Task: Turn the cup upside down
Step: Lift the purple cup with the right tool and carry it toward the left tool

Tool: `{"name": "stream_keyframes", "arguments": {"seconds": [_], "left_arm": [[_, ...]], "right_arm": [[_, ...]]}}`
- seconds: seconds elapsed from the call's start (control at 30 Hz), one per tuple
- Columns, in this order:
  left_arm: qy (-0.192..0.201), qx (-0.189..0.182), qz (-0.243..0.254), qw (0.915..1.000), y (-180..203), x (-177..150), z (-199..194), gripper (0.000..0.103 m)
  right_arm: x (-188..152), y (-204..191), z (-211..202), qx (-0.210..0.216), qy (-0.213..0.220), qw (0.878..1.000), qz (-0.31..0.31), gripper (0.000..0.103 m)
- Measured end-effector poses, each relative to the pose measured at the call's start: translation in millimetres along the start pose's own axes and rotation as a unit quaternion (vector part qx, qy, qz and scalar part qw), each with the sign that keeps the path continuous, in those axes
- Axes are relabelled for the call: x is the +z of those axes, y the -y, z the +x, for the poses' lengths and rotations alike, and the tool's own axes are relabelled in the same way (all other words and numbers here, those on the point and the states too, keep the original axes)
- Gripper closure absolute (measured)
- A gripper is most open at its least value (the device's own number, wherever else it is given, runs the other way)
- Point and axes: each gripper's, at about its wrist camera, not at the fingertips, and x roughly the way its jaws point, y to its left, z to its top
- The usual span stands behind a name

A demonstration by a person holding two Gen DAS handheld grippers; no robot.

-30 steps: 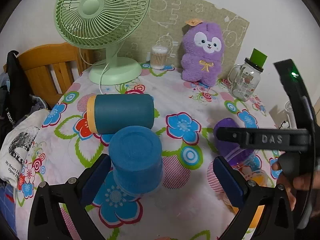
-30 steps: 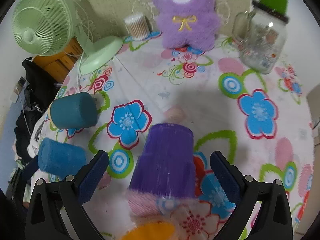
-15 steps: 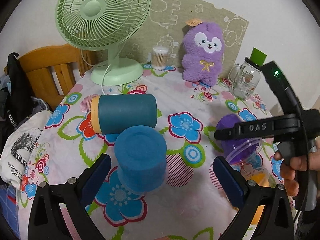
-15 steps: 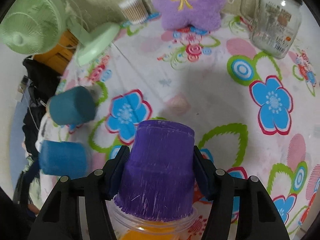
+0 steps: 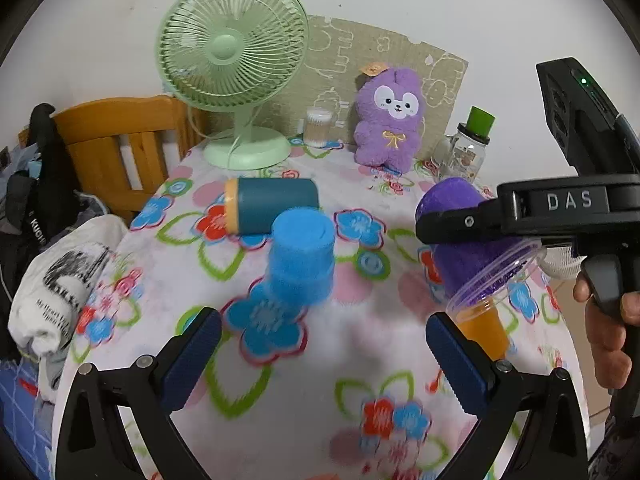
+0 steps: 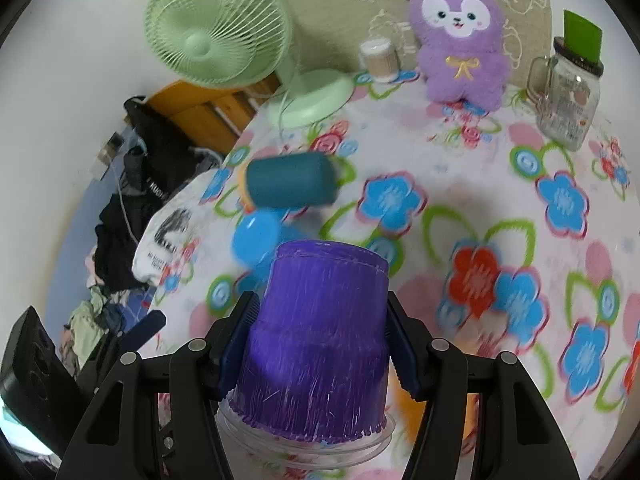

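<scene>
We've got the purple cup [image 6: 320,340] pinched between the right gripper [image 6: 320,340] jaws, held off the flowered tablecloth [image 5: 360,352], with an orange cup [image 5: 482,330] just under its clear rim. Biggest risk, we think: the pads grip a tapered wall, so it could squirt out mid-turn. Its long axis is tilted, base pointing up and away, mouth down. The left gripper [image 5: 320,344] is spread wide, empty.

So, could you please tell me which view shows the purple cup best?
The right wrist view: the purple cup fills the foreground, clamped in the right hand-held gripper. The left wrist view shows it side-on, tilted, partly hidden by that gripper.
</scene>
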Motion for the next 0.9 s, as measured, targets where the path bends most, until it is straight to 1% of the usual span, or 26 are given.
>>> {"name": "stream_keyframes", "arguments": {"seconds": [0.13, 0.27, 0.5, 0.6, 0.7, 0.8, 0.9], "left_arm": [[-0.007, 0.006, -0.007, 0.9999, -11, -24, -19, 0.0], [-0.019, 0.008, -0.014, 0.9997, -21, -50, -33, 0.0], [-0.042, 0.012, -0.014, 0.9989, -31, -96, -54, 0.0], [-0.058, 0.008, -0.013, 0.9982, -32, -112, -56, 0.0], [-0.065, 0.012, -0.012, 0.9977, -36, -123, -58, 0.0], [-0.074, 0.008, -0.022, 0.997, -39, -129, -57, 0.0], [-0.073, 0.008, -0.022, 0.9971, -38, -130, -59, 0.0]], "right_arm": [[-37, -17, -1, 0.011, -0.004, 1.0, 0.002, 0.039], [-71, -27, 4, 0.011, -0.013, 1.0, 0.005, 0.039], [-118, -28, 34, 0.026, -0.048, 0.998, 0.036, 0.039], [-134, -27, 47, 0.027, -0.064, 0.996, 0.048, 0.039], [-145, -26, 53, 0.028, -0.072, 0.996, 0.055, 0.039], [-148, -25, 55, 0.027, -0.072, 0.995, 0.056, 0.038], [-149, -27, 54, 0.021, -0.073, 0.996, 0.053, 0.037]]}}
